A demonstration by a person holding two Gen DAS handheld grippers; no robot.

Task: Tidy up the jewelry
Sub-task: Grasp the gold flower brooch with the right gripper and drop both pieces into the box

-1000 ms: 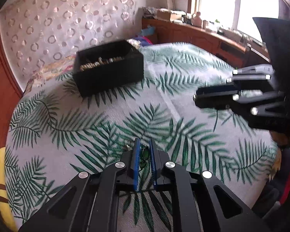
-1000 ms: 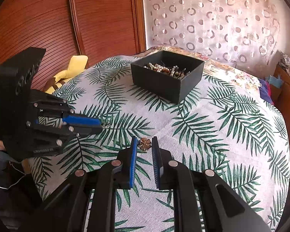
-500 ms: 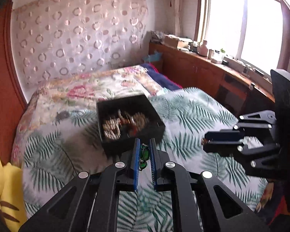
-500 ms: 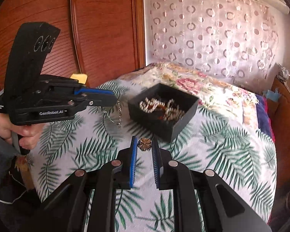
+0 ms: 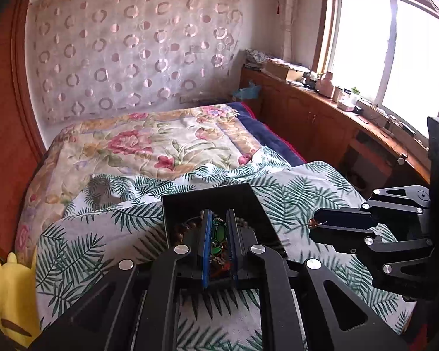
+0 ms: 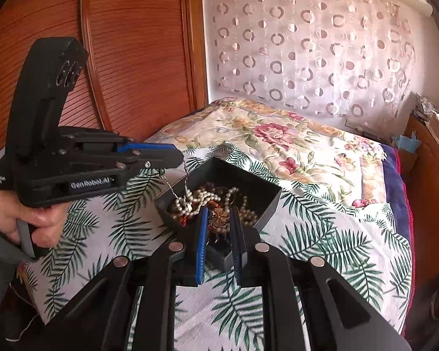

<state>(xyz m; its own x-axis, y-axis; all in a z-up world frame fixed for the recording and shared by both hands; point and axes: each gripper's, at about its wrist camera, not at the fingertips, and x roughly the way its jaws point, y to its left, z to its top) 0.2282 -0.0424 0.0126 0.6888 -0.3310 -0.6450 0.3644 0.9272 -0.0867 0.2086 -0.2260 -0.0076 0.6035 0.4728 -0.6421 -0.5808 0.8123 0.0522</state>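
The left gripper (image 5: 219, 228) is clamped on a green-stone necklace (image 5: 218, 232), w/ its silver chain (image 6: 177, 188) hanging from the fingertips into the black box (image 6: 266, 209), approx. over the box's left corner as seen in the right wrist view. The right gripper (image 6: 218, 219) is closed narrow on a bronze flower brooch (image 6: 218, 216), held above the box's near edge, over the pearl strands (image 6: 200, 200) and beads inside. The box sits on the palm-leaf bedspread (image 6: 322, 234) near its far edge, just beside the floral quilt (image 6: 278, 134); a yellow plush (image 5: 8, 292) lies at the bedspread's left edge in the left wrist view.
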